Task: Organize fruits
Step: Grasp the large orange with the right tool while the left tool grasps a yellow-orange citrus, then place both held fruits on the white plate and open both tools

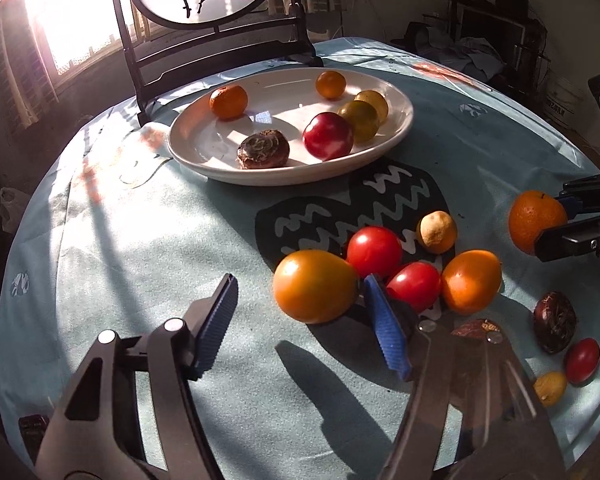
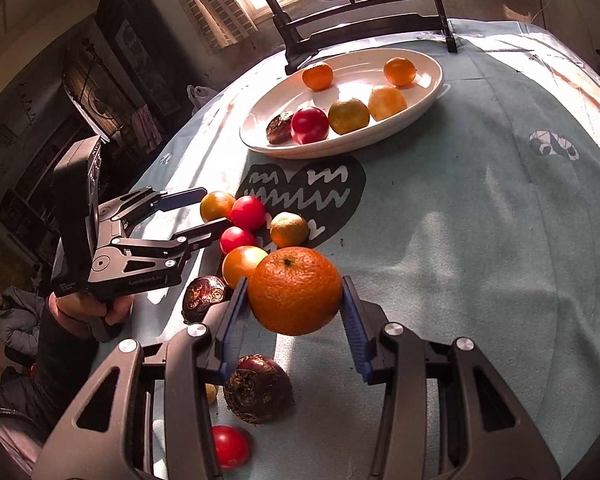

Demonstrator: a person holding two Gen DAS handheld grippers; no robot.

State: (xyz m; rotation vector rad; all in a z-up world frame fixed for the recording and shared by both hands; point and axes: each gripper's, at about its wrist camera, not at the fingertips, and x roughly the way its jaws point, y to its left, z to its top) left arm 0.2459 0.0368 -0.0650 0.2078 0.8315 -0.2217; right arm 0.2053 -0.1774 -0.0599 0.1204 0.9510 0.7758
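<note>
Right gripper (image 2: 296, 312) has its blue pads pressed on either side of a mandarin (image 2: 295, 290), which I see lifted clear of the pale blue tablecloth (image 2: 480, 240). From my left wrist camera that same mandarin (image 1: 537, 221) sits at three o'clock, pinched between dark fingers. My left gripper (image 1: 300, 320) stands part open with nothing held; its right pad just touches a yellow-orange tomato (image 1: 314, 286) that lies on the cloth beyond the tips, at about one o'clock. Two red tomatoes (image 1: 374, 251) and another orange one (image 1: 471, 281) cluster just beside it. At twelve o'clock sits a white oval plate (image 1: 204, 152) carrying six fruits, among them a red tomato (image 1: 327, 136) and a dark water chestnut (image 1: 263, 149).
</note>
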